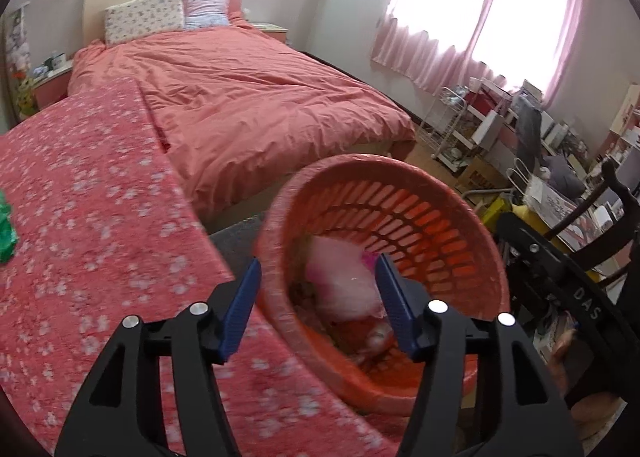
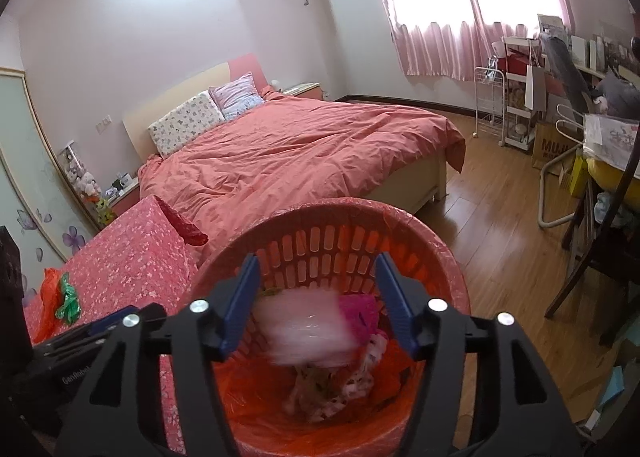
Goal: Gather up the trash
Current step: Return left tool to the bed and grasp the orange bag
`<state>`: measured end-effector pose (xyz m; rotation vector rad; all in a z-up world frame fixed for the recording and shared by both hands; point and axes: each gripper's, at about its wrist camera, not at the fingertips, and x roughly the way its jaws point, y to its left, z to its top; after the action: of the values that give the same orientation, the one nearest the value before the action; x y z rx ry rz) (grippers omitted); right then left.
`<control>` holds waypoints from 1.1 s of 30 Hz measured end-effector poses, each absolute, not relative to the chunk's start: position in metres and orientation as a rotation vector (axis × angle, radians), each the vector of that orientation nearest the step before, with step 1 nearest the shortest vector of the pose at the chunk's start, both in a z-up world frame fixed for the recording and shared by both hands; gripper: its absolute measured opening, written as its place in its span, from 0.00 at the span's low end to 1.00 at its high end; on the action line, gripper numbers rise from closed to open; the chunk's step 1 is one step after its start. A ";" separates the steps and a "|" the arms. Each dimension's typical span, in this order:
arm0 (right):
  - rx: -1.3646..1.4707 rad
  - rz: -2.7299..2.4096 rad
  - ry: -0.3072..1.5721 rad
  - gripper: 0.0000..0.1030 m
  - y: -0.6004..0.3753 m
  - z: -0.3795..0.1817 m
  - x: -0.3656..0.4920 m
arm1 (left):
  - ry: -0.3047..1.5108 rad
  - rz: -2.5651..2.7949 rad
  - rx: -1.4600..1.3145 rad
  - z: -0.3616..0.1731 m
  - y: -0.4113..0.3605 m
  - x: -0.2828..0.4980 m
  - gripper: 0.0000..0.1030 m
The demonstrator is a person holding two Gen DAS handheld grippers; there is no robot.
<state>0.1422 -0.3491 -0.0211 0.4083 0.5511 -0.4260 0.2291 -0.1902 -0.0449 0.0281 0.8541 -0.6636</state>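
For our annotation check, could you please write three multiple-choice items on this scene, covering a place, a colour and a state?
1. Where is the green bag?
A. in the basket
B. on the flowered cover
C. on the floor

2. What colour is the basket?
A. orange-red
B. blue
C. white

3. How is the right gripper?
A. shut on a bag
B. shut on the basket's rim
C. open over the basket

Answers: 1 B, it lies on the flowered cover beside an orange bag; 2 A, its slotted wall shows orange-red; 3 C, the jaws stand apart, gripping nothing.
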 end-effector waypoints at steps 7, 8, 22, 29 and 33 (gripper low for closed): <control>0.342 -0.390 0.562 0.65 -0.322 -0.012 0.155 | 0.824 -0.520 0.045 -0.042 -0.134 0.237 0.65; 0.331 -0.378 0.565 0.65 -0.315 -0.010 0.158 | 0.822 -0.492 0.039 -0.041 -0.121 0.240 0.65; 0.222 -0.183 0.622 0.65 -0.205 -0.004 0.224 | 0.738 -0.090 -0.069 -0.024 0.052 0.289 0.72; 0.197 -0.118 0.656 0.65 -0.165 -0.013 0.253 | 0.706 0.018 -0.120 -0.022 0.094 0.345 0.77; 0.188 -0.090 0.671 0.65 -0.150 -0.017 0.263 | 0.750 0.013 -0.091 -0.031 0.094 0.373 0.77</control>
<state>0.2626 -0.1503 -0.0166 0.1879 0.6708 -0.0899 0.3726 0.0937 -0.0309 -0.0912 0.7497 0.0134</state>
